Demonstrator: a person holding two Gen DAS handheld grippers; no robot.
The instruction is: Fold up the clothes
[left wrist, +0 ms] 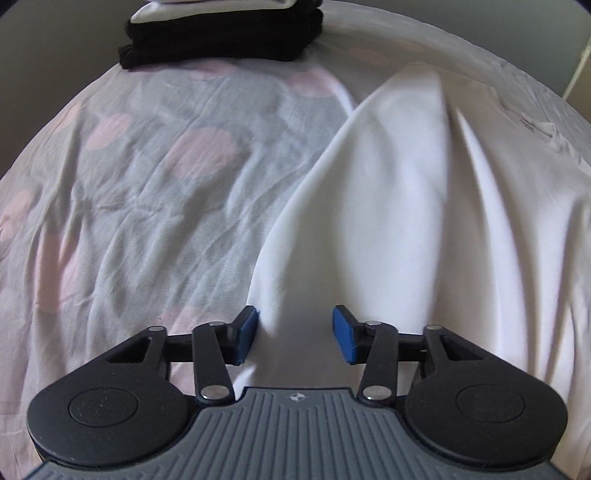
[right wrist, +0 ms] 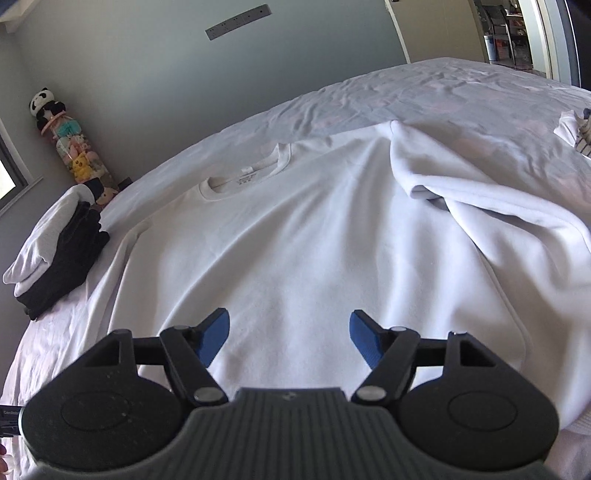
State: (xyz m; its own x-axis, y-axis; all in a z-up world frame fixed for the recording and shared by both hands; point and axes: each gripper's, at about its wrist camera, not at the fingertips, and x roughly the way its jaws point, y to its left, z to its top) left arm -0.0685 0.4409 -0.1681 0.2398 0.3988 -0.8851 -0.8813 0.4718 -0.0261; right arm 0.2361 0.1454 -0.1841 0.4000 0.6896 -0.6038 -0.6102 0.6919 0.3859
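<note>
**White sweatshirt down on the bed, both claws over its hem**

Here's the white sweatshirt (right wrist: 295,236), spread front-up on the bed (right wrist: 443,85), collar (right wrist: 245,173) at the far end from the claws. Its right sleeve (right wrist: 480,206) is flopped back over the body in a loose heap rather than lying flat.

Left claw (left wrist: 293,334) sits at the sweatshirt's left edge, partly open. One blue pad appears to brush the side fold, but the cloth between the pads isn't pinched, so it holds nothing. Right claw (right wrist: 290,341) stands wider open above the lower body of the sweatshirt, also empty.

How will it handle? Thick, soft fleece by the look of it: limp, light for its bulk, nothing fragile. It should drape and sag wherever it isn't supported, and a shallow nip may take only the top layer. Best holds, I'd say, are the firmer seamed parts: the hem corners nearest the claws, the shoulder seams beside the collar, or the cuff of that heaped sleeve.

Beyond the sweatshirt's left side, a folded stack (left wrist: 221,33) waits.
</note>
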